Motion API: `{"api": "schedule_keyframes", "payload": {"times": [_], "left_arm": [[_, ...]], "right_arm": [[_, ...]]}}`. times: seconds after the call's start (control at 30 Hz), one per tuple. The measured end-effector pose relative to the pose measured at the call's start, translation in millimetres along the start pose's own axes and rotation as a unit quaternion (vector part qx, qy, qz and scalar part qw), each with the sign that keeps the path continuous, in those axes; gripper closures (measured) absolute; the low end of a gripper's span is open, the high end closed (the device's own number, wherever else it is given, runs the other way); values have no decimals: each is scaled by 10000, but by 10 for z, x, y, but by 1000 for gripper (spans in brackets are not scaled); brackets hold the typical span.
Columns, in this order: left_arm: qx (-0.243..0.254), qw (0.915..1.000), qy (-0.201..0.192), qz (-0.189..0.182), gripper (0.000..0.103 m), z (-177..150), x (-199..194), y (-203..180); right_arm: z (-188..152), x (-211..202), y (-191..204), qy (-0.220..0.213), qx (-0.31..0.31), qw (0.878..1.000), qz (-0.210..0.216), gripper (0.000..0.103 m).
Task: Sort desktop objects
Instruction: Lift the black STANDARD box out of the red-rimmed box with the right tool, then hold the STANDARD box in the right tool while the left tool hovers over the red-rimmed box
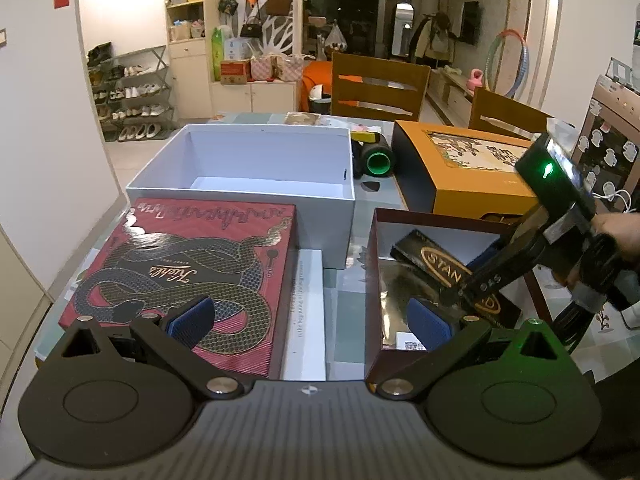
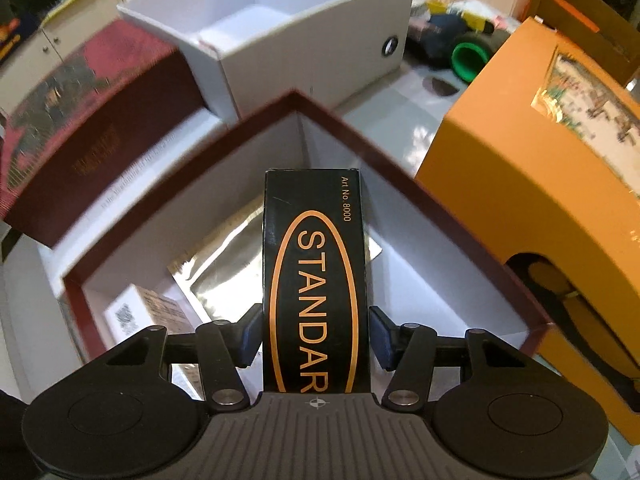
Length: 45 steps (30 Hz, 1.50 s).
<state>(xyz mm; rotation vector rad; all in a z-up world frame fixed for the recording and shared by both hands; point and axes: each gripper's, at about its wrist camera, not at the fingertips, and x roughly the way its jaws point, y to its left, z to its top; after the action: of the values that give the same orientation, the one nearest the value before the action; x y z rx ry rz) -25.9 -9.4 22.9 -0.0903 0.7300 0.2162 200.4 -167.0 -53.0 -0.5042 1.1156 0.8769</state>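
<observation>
My right gripper [image 2: 316, 336] is shut on a black STANDARD box [image 2: 314, 264] with orange lettering and holds it over the open maroon box [image 2: 420, 196]. The same black box [image 1: 432, 264] shows in the left wrist view, with the right gripper [image 1: 468, 292] reaching into the maroon box [image 1: 374, 280] from the right. A silver foil pouch [image 2: 224, 272] lies in the maroon box. My left gripper [image 1: 312, 320] is open and empty above the gap between the red snake-print box [image 1: 180, 280] and the maroon box.
An empty white open box [image 1: 248, 168] stands behind. An orange gift box [image 1: 468, 168] sits at the right. A black roll with a green end [image 1: 374, 158] lies between them. A white book [image 1: 308, 308] lies under the snake box. Chairs stand behind the table.
</observation>
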Motion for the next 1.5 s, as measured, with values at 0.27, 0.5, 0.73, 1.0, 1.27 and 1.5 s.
{"api": "schedule_keyframes", "payload": {"times": [0.27, 0.5, 0.73, 1.0, 1.27, 1.5], "left_arm": [[105, 9998, -16, -164, 0, 94, 134, -111], [87, 9996, -61, -256, 0, 184, 222, -205], [455, 9973, 57, -579, 0, 292, 423, -377], [1600, 9756, 521, -1412, 0, 294, 698, -632], [2523, 9415, 860, -2064, 9, 285, 1024, -785], [3308, 8968, 1252, -2658, 30, 295, 1359, -898]], "right_arm": [[133, -371, 0, -357, -93, 9991, 195, 46], [311, -575, 58, -669, -423, 9965, 277, 45], [412, -766, -29, -869, -631, 9936, 337, 45], [174, -926, -195, -1021, -301, 9934, 430, 45], [-151, -1096, -250, -1068, 50, 9938, 293, 45], [-434, -1205, -193, -1053, 545, 9929, 90, 45]]}}
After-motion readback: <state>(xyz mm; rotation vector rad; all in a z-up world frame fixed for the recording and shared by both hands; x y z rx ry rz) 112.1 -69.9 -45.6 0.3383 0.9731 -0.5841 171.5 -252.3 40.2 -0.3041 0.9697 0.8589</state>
